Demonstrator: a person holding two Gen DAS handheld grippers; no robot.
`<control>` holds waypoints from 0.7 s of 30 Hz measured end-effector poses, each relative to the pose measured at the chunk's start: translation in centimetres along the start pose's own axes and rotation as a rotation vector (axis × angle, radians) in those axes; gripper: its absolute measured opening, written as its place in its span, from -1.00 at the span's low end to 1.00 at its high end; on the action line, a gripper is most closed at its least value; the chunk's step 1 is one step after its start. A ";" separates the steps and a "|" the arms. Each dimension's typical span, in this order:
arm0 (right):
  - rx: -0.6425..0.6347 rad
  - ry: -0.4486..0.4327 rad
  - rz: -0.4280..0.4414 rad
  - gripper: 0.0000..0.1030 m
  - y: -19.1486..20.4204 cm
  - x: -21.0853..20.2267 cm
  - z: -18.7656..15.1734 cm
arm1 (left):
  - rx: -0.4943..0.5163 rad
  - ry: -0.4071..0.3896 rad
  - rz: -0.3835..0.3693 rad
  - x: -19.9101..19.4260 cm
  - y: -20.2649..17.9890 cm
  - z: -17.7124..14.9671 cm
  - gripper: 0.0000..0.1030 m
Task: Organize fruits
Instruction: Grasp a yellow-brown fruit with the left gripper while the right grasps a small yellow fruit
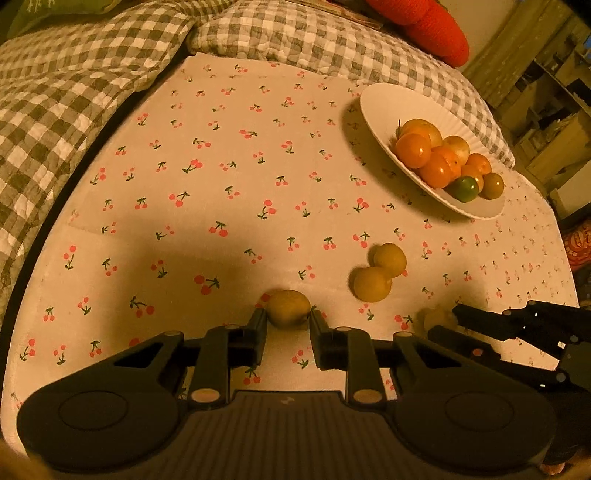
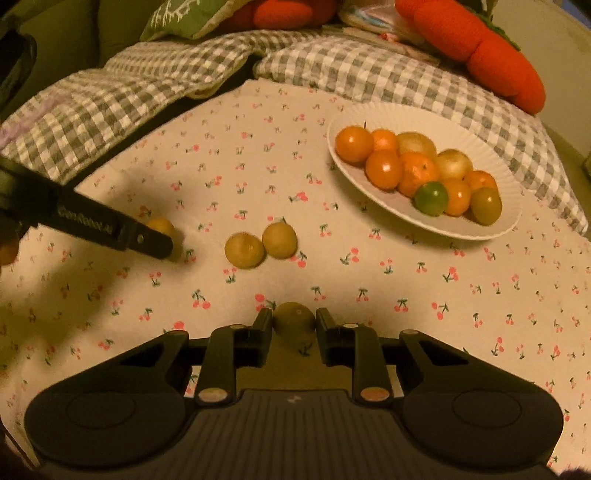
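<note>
**Both claws clamped on fruit**

Small round yellow-brown fruit (image 1: pixel 288 307) pinched in left claw (image 1: pixel 288 318); darker round one (image 2: pixel 294 317) gripped by right claw (image 2: pixel 294 322). White paper plate (image 2: pixel 369 206) far right on cherry-print desk (image 2: pixel 406 295), nearer right claw.

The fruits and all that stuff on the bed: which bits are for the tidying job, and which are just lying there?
For the job: white plate, fruit pile, two loose fruits, fruit in left claw, fruit in right claw.
Just lying about: checked blanket, orange cushion, green pillow.
</note>
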State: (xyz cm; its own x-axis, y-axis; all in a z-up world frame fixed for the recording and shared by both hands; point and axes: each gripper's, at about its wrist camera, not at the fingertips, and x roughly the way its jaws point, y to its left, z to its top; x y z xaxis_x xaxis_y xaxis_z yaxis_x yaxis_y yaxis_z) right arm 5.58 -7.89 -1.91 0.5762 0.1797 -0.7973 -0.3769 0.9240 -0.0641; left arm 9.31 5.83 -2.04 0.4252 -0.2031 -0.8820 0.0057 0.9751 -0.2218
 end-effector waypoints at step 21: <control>0.008 -0.097 0.014 -0.56 -0.2 -1.5 0.7 | 0.060 -0.107 -0.029 -2.4 -1.9 0.7 -0.82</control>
State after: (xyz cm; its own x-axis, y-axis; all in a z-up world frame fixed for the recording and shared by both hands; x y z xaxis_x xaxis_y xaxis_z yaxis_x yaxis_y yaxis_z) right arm 5.30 -8.06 -0.27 0.6381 0.2243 -0.7365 -0.3797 0.9239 -0.0477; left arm 8.92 4.50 0.75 0.5182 -0.2235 -0.8255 0.0720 0.9732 -0.2182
